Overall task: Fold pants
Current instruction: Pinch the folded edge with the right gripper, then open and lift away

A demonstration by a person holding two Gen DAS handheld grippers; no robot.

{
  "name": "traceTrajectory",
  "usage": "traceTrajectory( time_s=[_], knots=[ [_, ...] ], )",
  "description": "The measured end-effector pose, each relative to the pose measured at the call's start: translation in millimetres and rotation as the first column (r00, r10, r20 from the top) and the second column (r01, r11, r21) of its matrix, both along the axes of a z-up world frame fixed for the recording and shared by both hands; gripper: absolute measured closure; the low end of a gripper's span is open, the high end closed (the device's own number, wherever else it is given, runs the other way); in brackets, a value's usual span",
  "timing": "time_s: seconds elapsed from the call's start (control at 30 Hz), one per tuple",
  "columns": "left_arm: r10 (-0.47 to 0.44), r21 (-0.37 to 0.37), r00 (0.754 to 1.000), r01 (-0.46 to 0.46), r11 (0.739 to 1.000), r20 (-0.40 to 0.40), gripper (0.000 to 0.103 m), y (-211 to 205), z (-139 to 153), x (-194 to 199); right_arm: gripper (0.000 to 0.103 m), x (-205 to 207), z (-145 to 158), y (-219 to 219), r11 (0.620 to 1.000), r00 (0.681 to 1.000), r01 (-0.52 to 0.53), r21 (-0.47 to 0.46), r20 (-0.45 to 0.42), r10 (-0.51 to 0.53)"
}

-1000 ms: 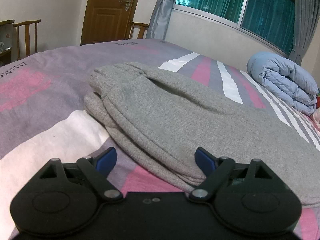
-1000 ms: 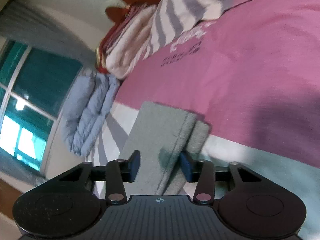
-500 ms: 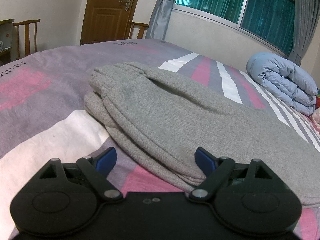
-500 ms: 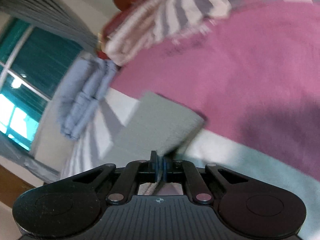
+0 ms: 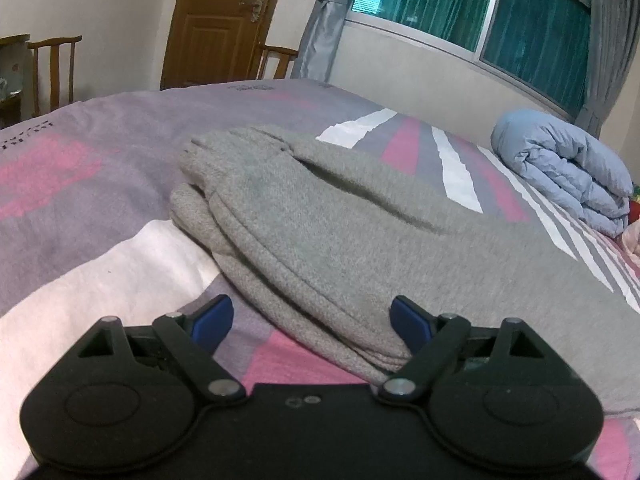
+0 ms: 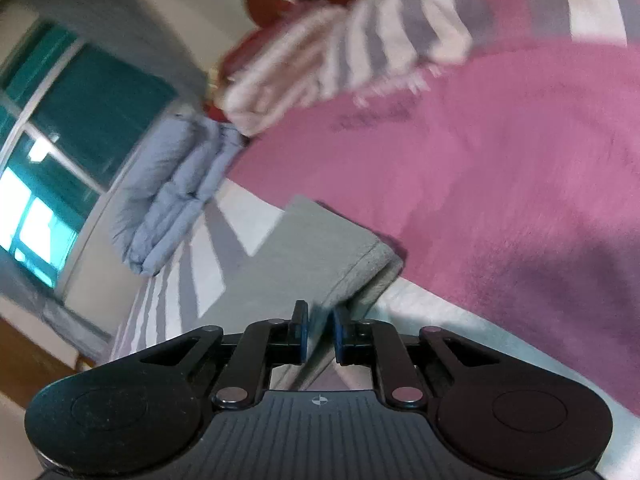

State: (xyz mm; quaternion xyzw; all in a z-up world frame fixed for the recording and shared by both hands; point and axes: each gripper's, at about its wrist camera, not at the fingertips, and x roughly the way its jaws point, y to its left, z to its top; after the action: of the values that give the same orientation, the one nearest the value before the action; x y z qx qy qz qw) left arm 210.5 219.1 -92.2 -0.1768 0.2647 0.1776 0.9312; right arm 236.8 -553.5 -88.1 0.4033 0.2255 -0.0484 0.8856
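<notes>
Grey sweatpants lie folded lengthwise on the bed, waistband end at the far left in the left wrist view. My left gripper is open and hovers at the pants' near edge, its blue pads on either side of the fabric edge without touching it. In the right wrist view, the leg cuff end of the pants lies on the bed, and my right gripper is shut on the grey fabric just behind the cuff.
The bed cover has pink, purple and white stripes. A rolled light-blue duvet lies near the window, also in the right wrist view. Striped pillows sit at the bed head. A wooden door and chairs stand beyond.
My right gripper closed on the pant leg end, then its pads spread slightly around the fabric while the view tilted. The left gripper stayed still and open.
</notes>
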Motion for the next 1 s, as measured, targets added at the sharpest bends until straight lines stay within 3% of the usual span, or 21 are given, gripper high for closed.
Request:
traceTrajectory(
  time_s=[0.13, 0.27, 0.57, 0.6, 0.63, 0.7, 0.83, 1.0],
  knots=[
    [0.031, 0.115, 0.999, -0.030, 0.993, -0.010, 0.023, -8.2, 19.2, -4.9, 0.090, -4.0, 22.0, 37.0, 0.988, 0.992, -0.113, -0.102, 0.038, 0.117],
    [0.048, 0.157, 0.999, -0.045, 0.987, -0.013, 0.022, -4.3, 36.8, -7.4, 0.090, 20.4, 48.2, 102.9, 0.919, 0.944, -0.303, -0.253, 0.051, 0.325],
    [0.045, 0.188, 0.998, -0.038, 0.981, -0.034, 0.019, 31.4, 53.6, 4.2, 0.087, 92.4, 69.6, 272.2, 0.726, 0.769, -0.591, -0.352, 0.029, 0.639],
    [0.041, 0.185, 0.999, -0.034, 0.982, -0.035, 0.018, 35.3, 52.6, 5.4, 0.079, 99.6, 71.0, 288.6, 0.701, 0.747, -0.613, -0.365, 0.021, 0.664],
    [0.038, 0.182, 0.999, -0.030, 0.983, -0.038, 0.018, 38.7, 52.0, 6.8, 0.062, 106.2, 71.6, 304.9, 0.676, 0.728, -0.630, -0.382, 0.013, 0.686],
    [0.040, 0.175, 0.998, -0.031, 0.984, -0.045, 0.018, 48.0, 49.4, 11.2, 0.044, 119.8, 70.6, 335.8, 0.623, 0.682, -0.665, -0.413, 0.004, 0.731],
    [0.066, 0.126, 0.997, -0.060, 0.990, -0.047, 0.021, 69.7, 44.4, 19.6, 0.045, 144.4, 61.9, 407.3, 0.499, 0.594, -0.715, -0.490, -0.050, 0.803],
    [0.062, 0.056, 0.995, -0.058, 0.997, -0.076, 0.023, 85.2, 29.7, 30.6, 0.045, 180.5, 34.1, 478.1, 0.395, 0.516, -0.754, -0.525, -0.102, 0.850]
  ],
)
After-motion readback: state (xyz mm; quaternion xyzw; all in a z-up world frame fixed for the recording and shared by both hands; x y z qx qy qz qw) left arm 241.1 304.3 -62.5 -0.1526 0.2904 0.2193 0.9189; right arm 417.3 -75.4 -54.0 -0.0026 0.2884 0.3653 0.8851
